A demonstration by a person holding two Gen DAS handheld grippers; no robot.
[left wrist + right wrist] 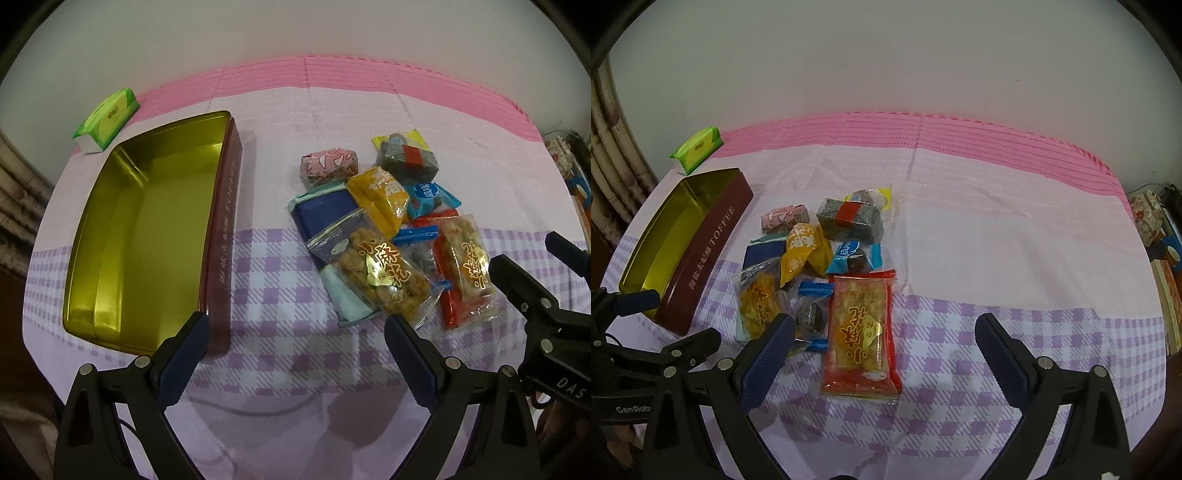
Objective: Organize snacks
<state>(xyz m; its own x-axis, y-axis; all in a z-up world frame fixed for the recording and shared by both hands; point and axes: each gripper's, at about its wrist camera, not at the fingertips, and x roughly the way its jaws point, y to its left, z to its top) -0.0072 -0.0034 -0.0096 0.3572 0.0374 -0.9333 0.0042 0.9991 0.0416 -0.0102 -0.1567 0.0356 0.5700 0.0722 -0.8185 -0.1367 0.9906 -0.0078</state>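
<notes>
Left wrist: left claw wide, holding nothing, over the desk between empty toffee tin and snack pile.

Right wrist: right claw wide, straddling red snack pack; best to pinch across its narrow sides, then carry it to the tin. Lower packs overlapped, labels unreadable.

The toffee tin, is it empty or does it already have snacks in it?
Empty. The toffee tin has no lid on and shows only its bare gold interior; the snack packets all lie on the tablecloth beside it.
</notes>
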